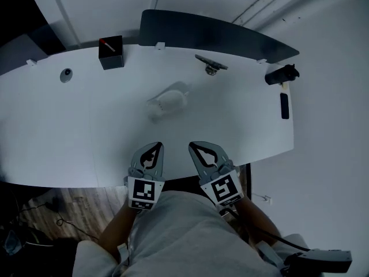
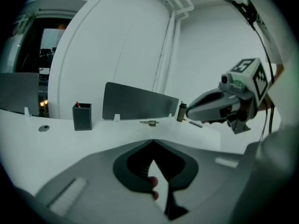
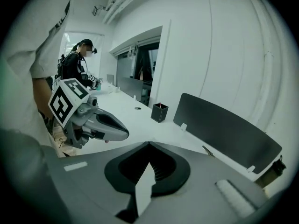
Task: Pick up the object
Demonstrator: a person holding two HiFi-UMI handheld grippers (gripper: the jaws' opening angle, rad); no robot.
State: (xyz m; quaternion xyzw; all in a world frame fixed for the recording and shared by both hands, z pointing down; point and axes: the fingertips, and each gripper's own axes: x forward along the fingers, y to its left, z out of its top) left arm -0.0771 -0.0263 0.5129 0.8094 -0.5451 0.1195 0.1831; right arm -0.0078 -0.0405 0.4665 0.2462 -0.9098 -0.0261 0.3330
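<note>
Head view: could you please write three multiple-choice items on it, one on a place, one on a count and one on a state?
1. Where on the desk does the dark pen box stand?
A. at the far edge, left of the divider panel
B. at the near right corner
C. in the middle
2. How many hand-held grippers show?
A. one
B. two
C. three
3. How are their jaws?
A. shut and empty
B. wide open
C. shut on a bottle

Key: 1 A, the box stands just left of the panel's end. 2 B, the left hand-held gripper and the right hand-held gripper are side by side at the near edge. 3 A, each gripper view shows the jaws together with nothing between them.
</note>
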